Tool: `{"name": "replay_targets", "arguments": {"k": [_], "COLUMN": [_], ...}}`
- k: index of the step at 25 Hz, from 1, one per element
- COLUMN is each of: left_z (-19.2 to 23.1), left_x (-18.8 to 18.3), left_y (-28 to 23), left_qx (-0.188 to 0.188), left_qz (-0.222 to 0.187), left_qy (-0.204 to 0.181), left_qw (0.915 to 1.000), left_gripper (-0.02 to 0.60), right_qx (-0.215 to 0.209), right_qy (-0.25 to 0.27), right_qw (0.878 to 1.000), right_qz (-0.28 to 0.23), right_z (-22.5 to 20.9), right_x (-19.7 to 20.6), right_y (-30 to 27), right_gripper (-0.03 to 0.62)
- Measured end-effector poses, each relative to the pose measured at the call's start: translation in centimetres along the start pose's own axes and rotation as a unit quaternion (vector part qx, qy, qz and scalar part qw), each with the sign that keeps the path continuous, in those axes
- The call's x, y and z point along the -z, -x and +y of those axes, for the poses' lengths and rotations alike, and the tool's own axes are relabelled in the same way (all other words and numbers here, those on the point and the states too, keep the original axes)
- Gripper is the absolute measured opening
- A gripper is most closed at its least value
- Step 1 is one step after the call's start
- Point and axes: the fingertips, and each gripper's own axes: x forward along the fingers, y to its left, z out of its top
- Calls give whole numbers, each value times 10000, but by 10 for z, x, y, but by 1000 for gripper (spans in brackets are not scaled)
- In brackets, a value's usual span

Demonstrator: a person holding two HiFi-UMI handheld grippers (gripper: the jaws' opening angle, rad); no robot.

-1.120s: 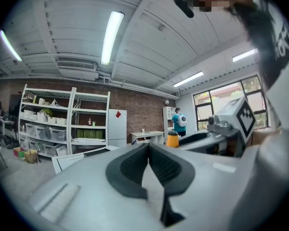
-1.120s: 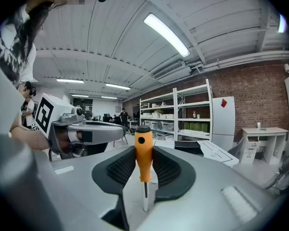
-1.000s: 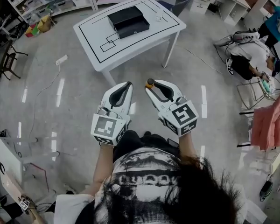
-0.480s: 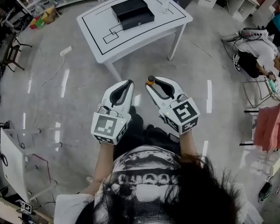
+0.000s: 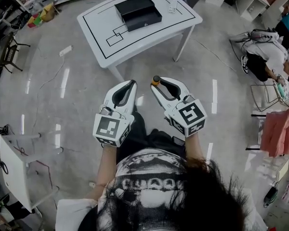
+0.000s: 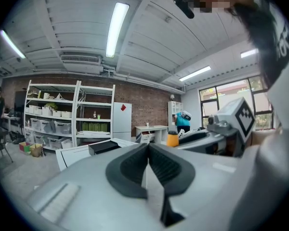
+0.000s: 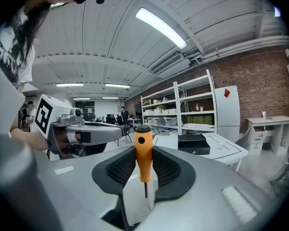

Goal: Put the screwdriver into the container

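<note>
Clearly the right gripper point(image 5: 160, 86) is holding the screwdriver point(image 7: 144, 150). Its fingers point(image 7: 116, 170) are clamping the orange handle from both sides, with the black cap poking out past the fingertips and the thin shaft pointing back toward the gripper body. Gripping by the handle is, I judge, keeping the tool steady for carrying and leaving it ready to be lowered into the container.

Just to the left of those fingers, the left gripper point(image 5: 131, 85) is riding along empty. Its fingers point(image 6: 130, 170) are pressing together with nothing between them, so it is playing no part in the hold.

Ahead of both sets of fingertips, bare floor point(image 5: 86, 105) is separating the person from the white surface point(image 5: 149, 32), so the screwdriver is well apart from its goal. The black container point(image 5: 138, 12) is sitting on that surface; whether its top is open I cannot tell. A small clear item point(image 5: 172, 6) is standing near it, too small to identify.

Nothing is blocking the straight way forward. A power strip point(image 5: 66, 50) is lying off to the left of the fingers. A seated person point(image 5: 262, 57) and a pink cloth point(image 5: 278, 129) are sitting far off to the right.
</note>
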Motion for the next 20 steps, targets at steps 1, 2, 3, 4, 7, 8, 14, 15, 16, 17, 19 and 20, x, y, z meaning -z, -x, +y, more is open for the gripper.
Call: {"name": "replay_targets", "arguments": {"k": [1, 2, 3, 4, 7, 8, 14, 15, 16, 17, 19, 20], "left_z": [7, 15, 23, 32, 63, 73, 126, 134, 143, 152, 168, 176], "left_x": [-1, -1, -1, -1, -1, -2, -5, -6, -7, -8, -11, -13], "left_y": [-4, -8, -13, -18, -33, -38, -74, -79, -85, -89, -99, -103], "left_qx": [6, 16, 25, 30, 37, 48, 234, 264, 293, 322, 396, 442], "left_qz": [4, 13, 28, 44, 67, 72, 66, 61, 53, 43, 22, 15], "left_qy": [3, 3, 4, 11, 51, 53, 83, 90, 98, 108, 129, 135], "left_qw": [10000, 10000, 10000, 10000, 10000, 9999, 9997, 9996, 9995, 9994, 9991, 9989], "left_gripper": [0, 0, 0, 0, 0, 0, 0, 0, 0, 0, 0, 0], "right_qx": [0, 2, 5, 8, 17, 26, 128, 149, 170, 192, 241, 267], "right_qy": [-21, -46, -67, -80, -88, -98, -116, -109, -97, -82, -58, -50], "right_qw": [10000, 10000, 10000, 10000, 9999, 9999, 9996, 9995, 9995, 9994, 9993, 9992], "right_qz": [-5, -5, 10, 38, 124, 131, 227, 242, 257, 271, 295, 304], "right_z": [-3, -6, -9, -12, -22, -25, -47, -50, -53, -56, -62, -65], "right_x": [-2, -4, -5, -6, -10, -12, -25, -28, -30, -33, -40, -43], "right_y": [-7, -15, -24, -33, -63, -73, -127, -136, -145, -153, -170, -178], "right_gripper": [115, 115, 115, 115, 115, 115, 115, 115, 115, 115, 115, 115]}}
